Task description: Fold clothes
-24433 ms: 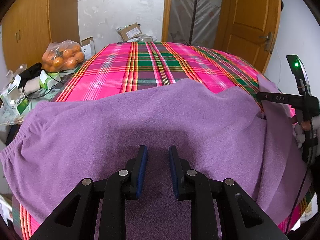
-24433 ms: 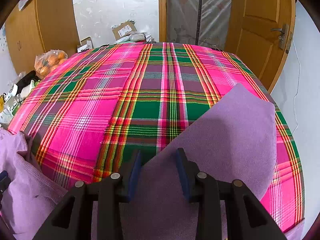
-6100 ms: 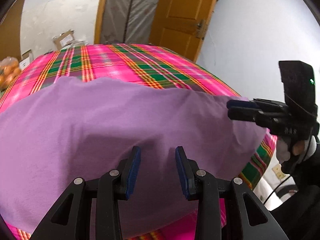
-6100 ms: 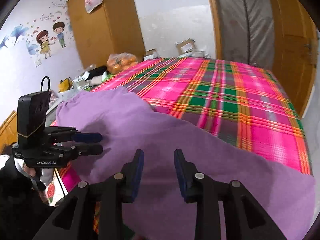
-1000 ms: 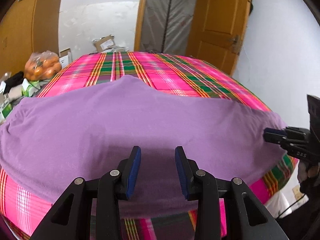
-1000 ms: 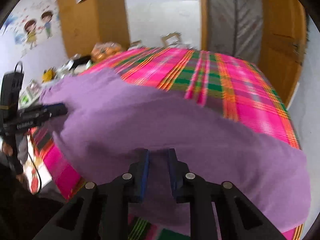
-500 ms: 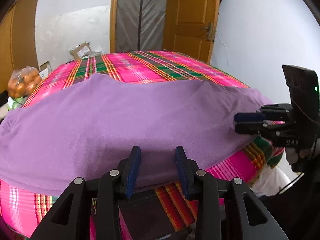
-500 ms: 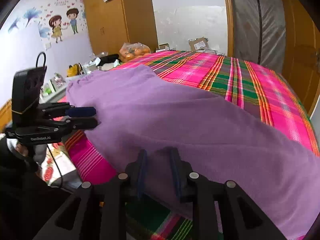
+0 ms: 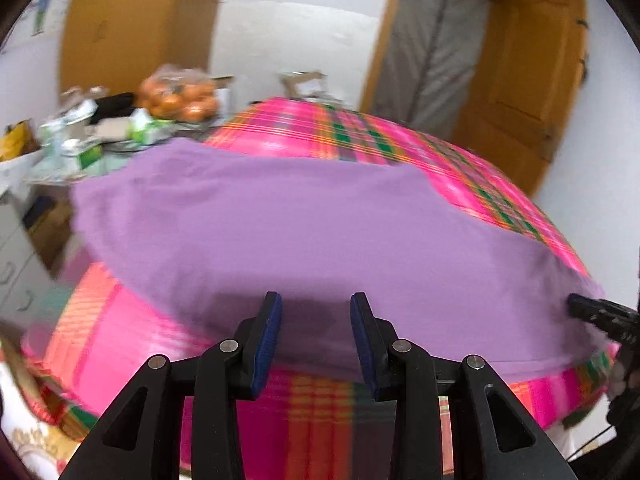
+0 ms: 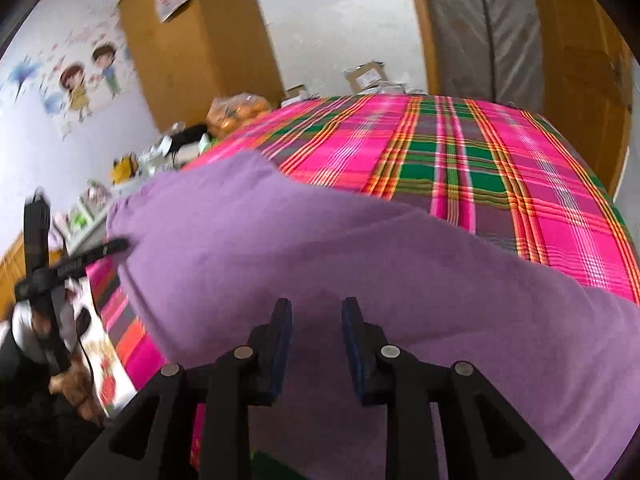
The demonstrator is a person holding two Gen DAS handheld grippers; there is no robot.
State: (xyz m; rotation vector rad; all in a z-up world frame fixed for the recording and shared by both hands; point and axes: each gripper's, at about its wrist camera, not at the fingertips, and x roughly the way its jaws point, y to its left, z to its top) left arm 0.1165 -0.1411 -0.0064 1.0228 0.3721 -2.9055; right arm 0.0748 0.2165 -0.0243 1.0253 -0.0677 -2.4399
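A purple garment lies spread flat across the near part of a bed with a pink, green and orange plaid cover. It also shows in the right wrist view. My left gripper is open and empty, just above the garment's near edge. My right gripper is open and empty, over the garment's near right part. In the left wrist view the right gripper's fingertips sit at the garment's right corner. In the right wrist view the left gripper's fingers sit at its left corner.
A cluttered side table with a bag of oranges stands left of the bed. Cardboard boxes lie beyond the bed's far end. A wooden door is at the right, a wardrobe at the left.
Both views have swung left with motion blur. The right gripper's jaws have widened from nearly closed. The left gripper stays open. The garment lies as before.
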